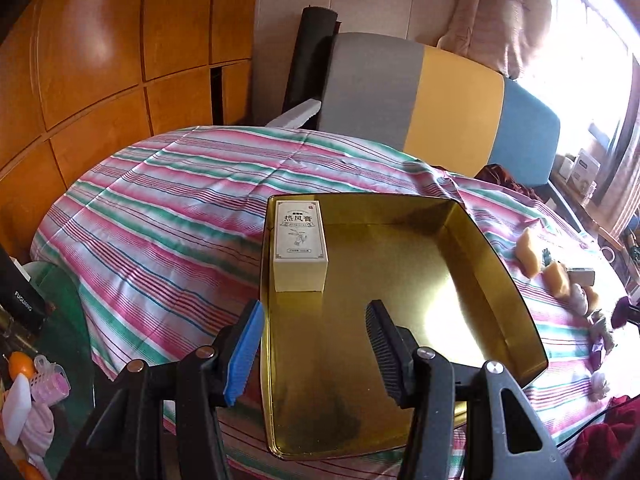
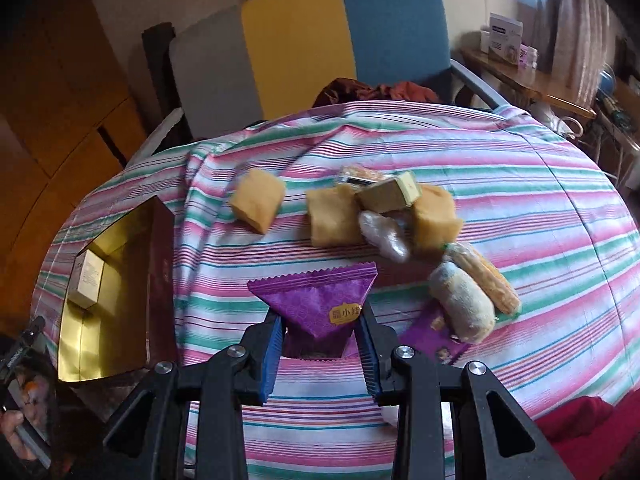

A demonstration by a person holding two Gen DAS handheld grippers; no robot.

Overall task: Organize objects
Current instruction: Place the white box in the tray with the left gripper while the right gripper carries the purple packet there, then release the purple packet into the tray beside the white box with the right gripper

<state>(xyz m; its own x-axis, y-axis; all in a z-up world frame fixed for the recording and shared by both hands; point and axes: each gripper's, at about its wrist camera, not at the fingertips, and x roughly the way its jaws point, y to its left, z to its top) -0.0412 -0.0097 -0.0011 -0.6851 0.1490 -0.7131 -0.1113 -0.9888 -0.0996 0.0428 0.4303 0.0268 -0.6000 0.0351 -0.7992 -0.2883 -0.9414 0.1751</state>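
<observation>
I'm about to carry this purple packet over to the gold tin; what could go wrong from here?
1. The right gripper pinches only the crinkly purple snack packet's lower end, so it may slip.
2. The gold metal tin's raised wall could snag it.
3. The cream upright box inside could topple if bumped.

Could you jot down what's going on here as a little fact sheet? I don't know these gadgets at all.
surface: striped cloth
container: gold tin, open
already inside: one cream box, in a far corner
left gripper: open, empty, over the tin
right gripper: shut on a purple snack packet
waiting on the cloth: yellow cakes, wrapped rolls, small gold box
</observation>
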